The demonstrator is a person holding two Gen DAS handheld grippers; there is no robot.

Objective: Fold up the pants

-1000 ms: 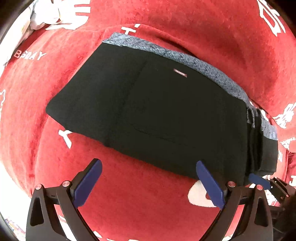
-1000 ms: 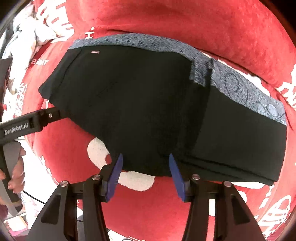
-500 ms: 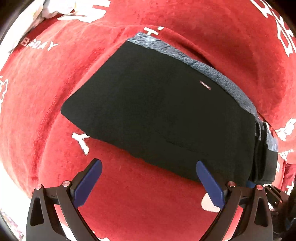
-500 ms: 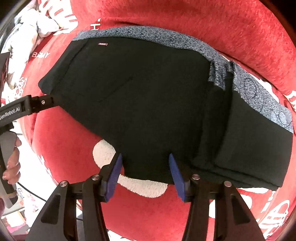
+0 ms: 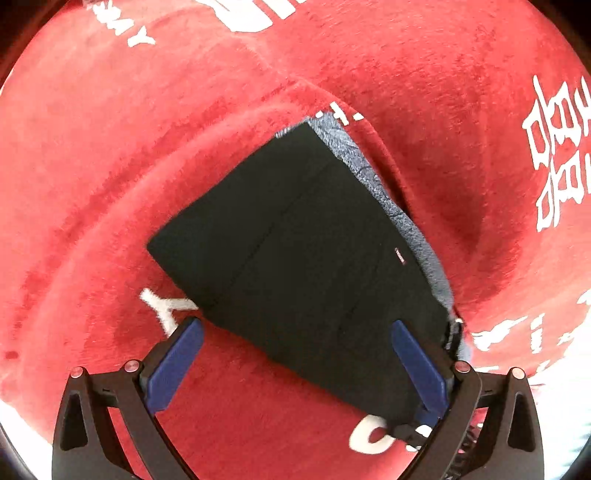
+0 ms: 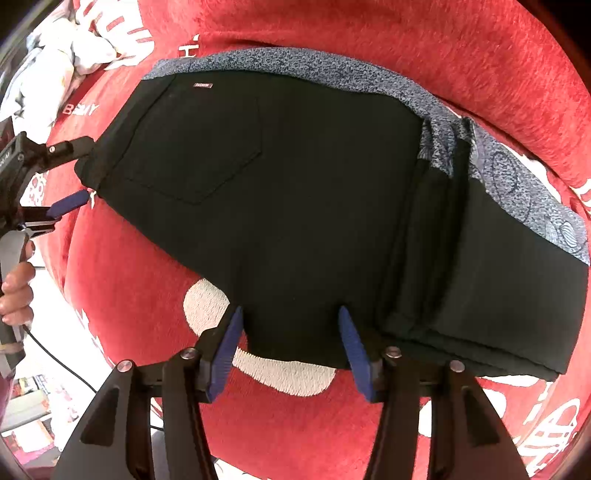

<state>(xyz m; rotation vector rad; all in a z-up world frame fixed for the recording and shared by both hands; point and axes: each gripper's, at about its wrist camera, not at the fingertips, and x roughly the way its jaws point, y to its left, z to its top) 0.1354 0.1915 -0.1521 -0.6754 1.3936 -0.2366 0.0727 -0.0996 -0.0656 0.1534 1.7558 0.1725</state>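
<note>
The black pants [image 6: 295, 192] with a blue-grey patterned lining lie flat on a red blanket [image 6: 369, 29], folded over at the right end. They also show in the left wrist view [image 5: 295, 251]. My left gripper [image 5: 295, 347] is open, its jaws wide apart at the pants' near edge, nothing between the pads. In the right wrist view it sits at the pants' left corner [image 6: 70, 177]. My right gripper [image 6: 290, 332] is open, its jaws either side of the pants' near hem, not closed on it.
The red blanket [image 5: 110, 147] with white lettering covers the whole surface and bulges in ridges. A heap of white cloth [image 6: 62, 62] lies at the far left. A hand [image 6: 14, 291] holds the left gripper's handle near the surface's left edge.
The left gripper has swung round to the pants' left end and moved closer to the cloth. The right gripper has moved slightly closer to the hem. Both stay open.
</note>
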